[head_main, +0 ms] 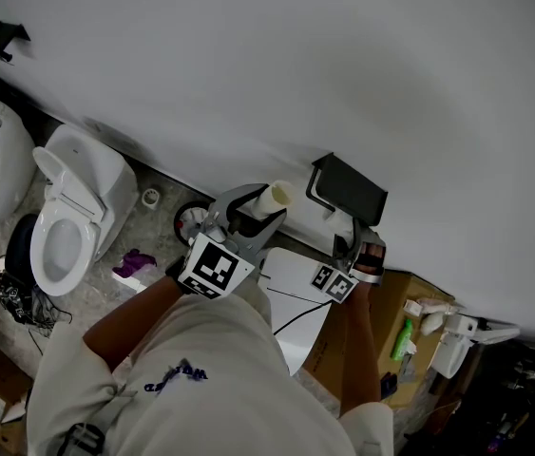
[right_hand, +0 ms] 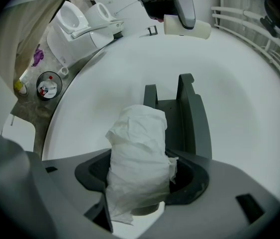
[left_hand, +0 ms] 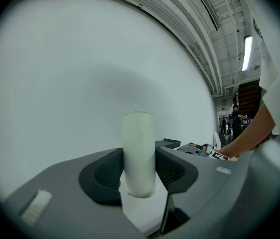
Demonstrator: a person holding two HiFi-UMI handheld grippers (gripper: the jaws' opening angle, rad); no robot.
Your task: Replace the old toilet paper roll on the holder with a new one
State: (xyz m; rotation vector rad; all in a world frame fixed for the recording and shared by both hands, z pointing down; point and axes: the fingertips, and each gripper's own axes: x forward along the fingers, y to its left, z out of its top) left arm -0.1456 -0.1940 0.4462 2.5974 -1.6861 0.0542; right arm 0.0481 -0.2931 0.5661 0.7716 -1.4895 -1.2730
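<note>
Porcelain sits at the far left of my head view, where a white toilet stands on the floor against the pale wall. Moving right, my left hand-held gripper is held level in front of that wall, its jaws closed to a middling gap on the bare cardboard tube of the old roll. In the left gripper view the tube stands upright between the two dark pads, its lower part clamped and its upper part sticking out past the jaw tips. Just right of it, the black holder juts from the wall with no roll on it. My right hand-held gripper is just below the holder, tipped slightly down. In the right gripper view its jaws stand wide around the new roll, which fills the gap between the pads, its outer paper loose and crumpled. The holder lies directly beyond the roll and near it, though I cannot tell whether they touch. A cardboard box sits at the far right.
</note>
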